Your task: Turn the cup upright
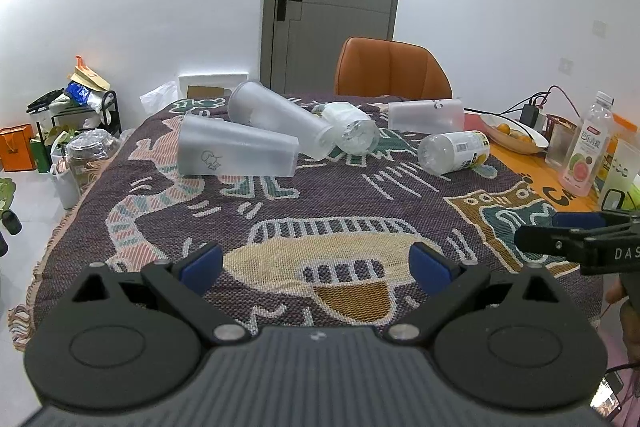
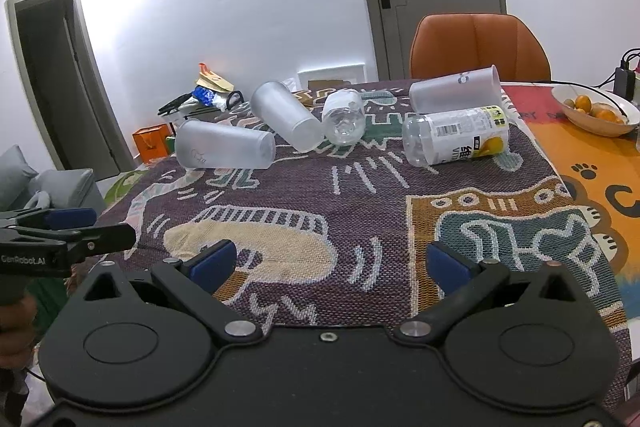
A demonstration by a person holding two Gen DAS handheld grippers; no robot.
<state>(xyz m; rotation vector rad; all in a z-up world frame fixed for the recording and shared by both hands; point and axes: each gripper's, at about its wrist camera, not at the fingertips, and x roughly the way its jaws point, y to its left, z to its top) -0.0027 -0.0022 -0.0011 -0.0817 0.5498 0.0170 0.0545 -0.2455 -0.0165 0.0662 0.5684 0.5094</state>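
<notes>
On the left of the patterned cloth [image 1: 360, 203], a frosted cup [image 1: 236, 149] with a small drawing is lying on its side. Just behind it, a second frosted cup [image 1: 280, 119] is lying tilted, and its bottom is touching a clear bottle [image 1: 354, 131]. More to the right, a labelled bottle [image 1: 456, 151] is lying on its side, and a third frosted cup [image 1: 426, 114] is lying behind it. A bowl of oranges [image 2: 596, 109] is sitting at the far right. The left gripper [image 1: 316, 265] is hovering over the near cloth with its jaws wide apart and holding nothing. The right gripper [image 2: 330, 263] is also hovering there, jaws apart and empty.
</notes>
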